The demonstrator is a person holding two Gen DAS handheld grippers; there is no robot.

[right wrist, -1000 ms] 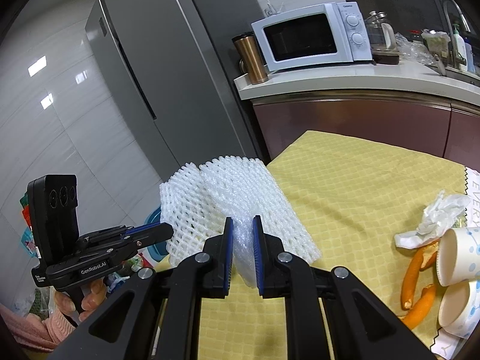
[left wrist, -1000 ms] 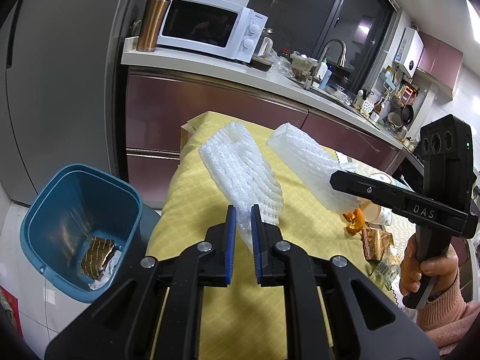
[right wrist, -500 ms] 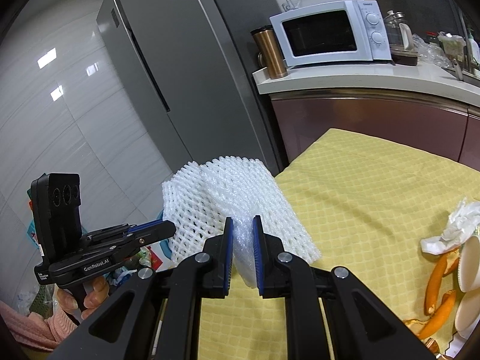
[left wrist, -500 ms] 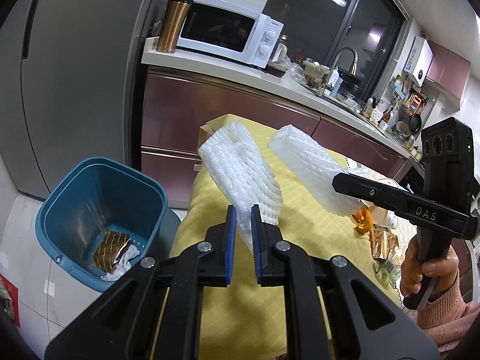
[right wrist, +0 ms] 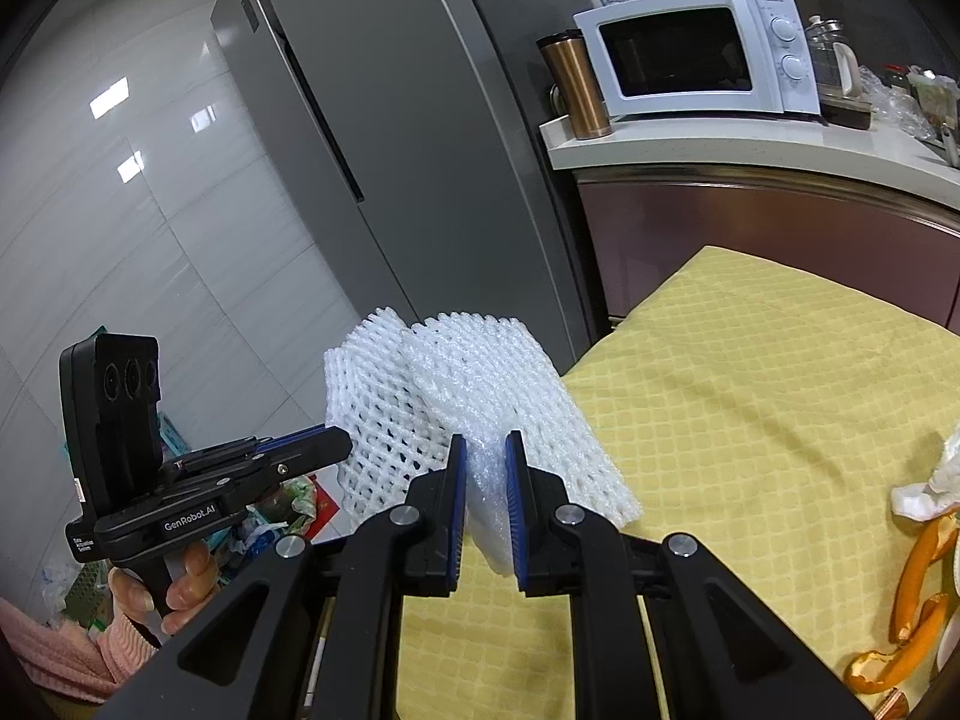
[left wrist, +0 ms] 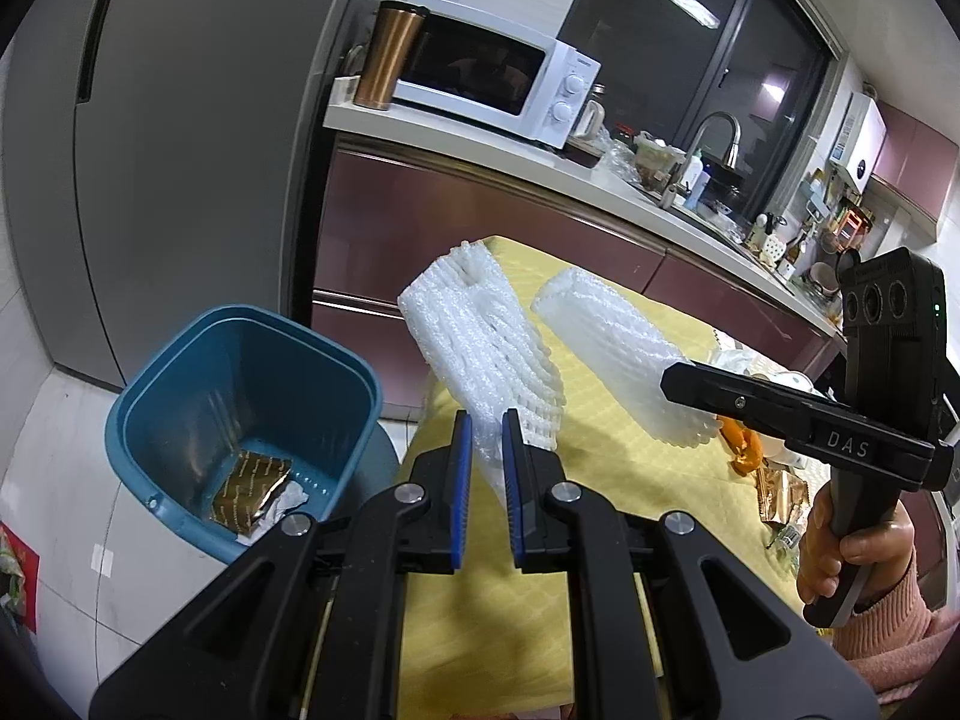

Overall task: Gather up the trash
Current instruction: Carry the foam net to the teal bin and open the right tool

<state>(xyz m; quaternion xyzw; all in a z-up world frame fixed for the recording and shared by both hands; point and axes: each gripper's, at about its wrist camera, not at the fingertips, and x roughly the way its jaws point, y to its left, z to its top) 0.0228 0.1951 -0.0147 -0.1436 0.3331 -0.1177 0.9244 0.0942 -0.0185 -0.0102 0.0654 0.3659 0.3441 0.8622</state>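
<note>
The left gripper [left wrist: 483, 468] is clamped on the lower end of a white foam mesh fruit sleeve [left wrist: 480, 348]; the right gripper [right wrist: 485, 495] pinches a second white foam net sleeve [right wrist: 510, 402] likewise. Each sleeve's long axis runs up and forward from its gripper. Both look feather-light, soft and crushable, so an end pinch should suffice. The blue plastic bin [left wrist: 180, 348] sits down-left of the left gripper.

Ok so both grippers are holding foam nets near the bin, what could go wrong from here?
1. The left gripper pinches only the bottom edge of its foam net; the light net could slip or drift outside the blue bin.
2. The right gripper's net hangs over the yellow tablecloth, so releasing now would likely miss the bin.
</note>
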